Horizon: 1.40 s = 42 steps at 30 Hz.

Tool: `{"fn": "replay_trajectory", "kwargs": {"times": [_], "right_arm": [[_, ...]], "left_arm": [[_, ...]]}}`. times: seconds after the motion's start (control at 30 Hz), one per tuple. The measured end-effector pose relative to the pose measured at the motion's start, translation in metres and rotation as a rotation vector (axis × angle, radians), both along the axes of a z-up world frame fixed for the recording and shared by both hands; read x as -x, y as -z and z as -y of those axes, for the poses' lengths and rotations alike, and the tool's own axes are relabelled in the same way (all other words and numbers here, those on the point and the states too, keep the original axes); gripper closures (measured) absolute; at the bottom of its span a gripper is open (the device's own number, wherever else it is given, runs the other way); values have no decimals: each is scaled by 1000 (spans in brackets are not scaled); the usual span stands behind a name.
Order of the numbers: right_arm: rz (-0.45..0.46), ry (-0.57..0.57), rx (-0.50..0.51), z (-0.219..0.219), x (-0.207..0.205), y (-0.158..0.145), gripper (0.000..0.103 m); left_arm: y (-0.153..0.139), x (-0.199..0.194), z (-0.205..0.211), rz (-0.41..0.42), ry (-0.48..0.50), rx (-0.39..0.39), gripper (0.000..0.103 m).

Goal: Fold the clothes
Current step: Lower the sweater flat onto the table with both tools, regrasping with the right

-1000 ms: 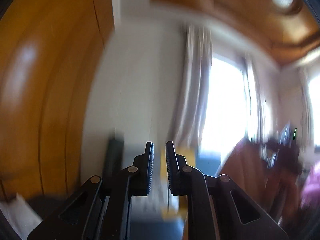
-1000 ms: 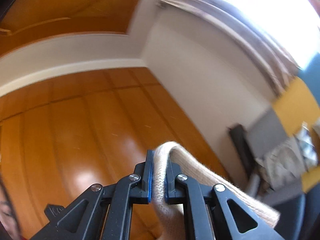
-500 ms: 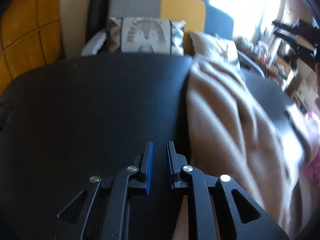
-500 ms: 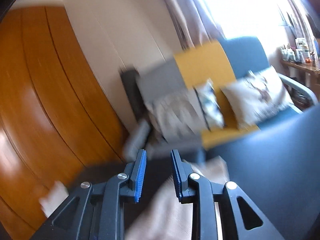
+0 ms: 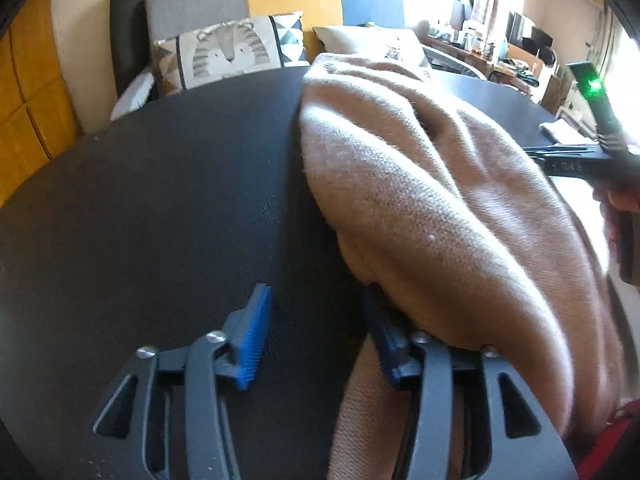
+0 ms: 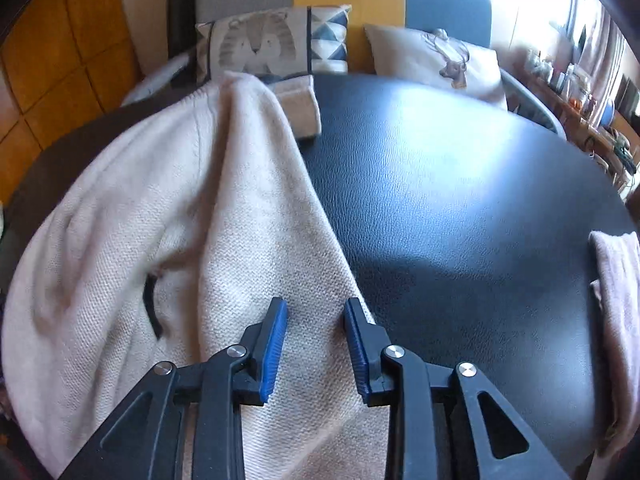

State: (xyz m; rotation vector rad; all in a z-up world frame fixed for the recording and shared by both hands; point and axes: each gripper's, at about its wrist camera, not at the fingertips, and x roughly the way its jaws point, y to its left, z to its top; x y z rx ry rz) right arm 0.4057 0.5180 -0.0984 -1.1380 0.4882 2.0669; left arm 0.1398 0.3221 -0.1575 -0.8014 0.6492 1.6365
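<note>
Beige sweater [image 6: 168,208] lying on black table [image 6: 460,200]; left gripper [image 5: 316,336] and right gripper [image 6: 316,340], jaws just opened, spread and gripping nothing.

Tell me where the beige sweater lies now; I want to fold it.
The beige sweater lies on the black table, left in the right wrist view, its far end toward the sofa cushions.
</note>
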Motion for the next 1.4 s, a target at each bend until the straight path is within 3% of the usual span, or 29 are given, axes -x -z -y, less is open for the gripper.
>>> {"fn": "replay_trajectory", "kwargs": {"times": [0.03,0.07,0.1,0.13,0.27,0.6,0.67,0.73,0.77,0.83,0.93,1.03,1.1,1.2,1.27,1.3,1.37,1.4], "right_arm": [[9,-18,-29,3,0,1,74],[18,-36,-58,6,0,2,78],[54,-66,-84,8,4,3,93],[91,-88,-110,8,9,4,96],[221,-107,-239,-13,12,11,97],[382,119,-304,-152,-21,20,95],[380,159,-299,-168,-25,21,94],[358,222,-251,-178,-32,13,82],[342,273,-210,-181,-35,4,82],[167,338,-199,-167,-37,-27,81],[-86,171,-181,-113,-8,-66,75],[-174,-131,-95,-47,48,-68,73],[-152,-281,-9,-6,89,-53,73],[-136,-339,112,22,124,-28,69],[-43,-332,64,31,141,-8,67],[-47,-358,6,39,143,-5,67],[-60,-383,-50,45,143,-4,75],[-67,-382,-48,44,141,-6,87]], "left_arm": [[-2,-3,-1,-5,-2,0,51],[-1,-5,-1,-3,7,-3,67],[-1,-8,-3,-5,12,-5,77],[-2,-11,-6,-7,17,-7,85],[-4,-12,-13,-30,0,-3,85],[-11,-8,-2,-11,-53,-16,85],[-8,-10,-3,0,-52,-2,85],[-4,-10,-5,10,-53,8,85],[-3,-11,-5,12,-53,6,85],[-2,-13,-6,16,-52,4,85],[-2,-17,-10,15,-53,1,85],[-3,-15,-8,46,-58,-2,85],[-4,-14,-6,68,-62,-5,85],[-7,-7,1,109,-82,-25,85],[-9,-5,5,125,-92,-39,85],[-11,-4,6,129,-95,-43,85],[-15,-4,8,117,-93,-55,85],[-17,-5,9,111,-94,-64,85]]}}
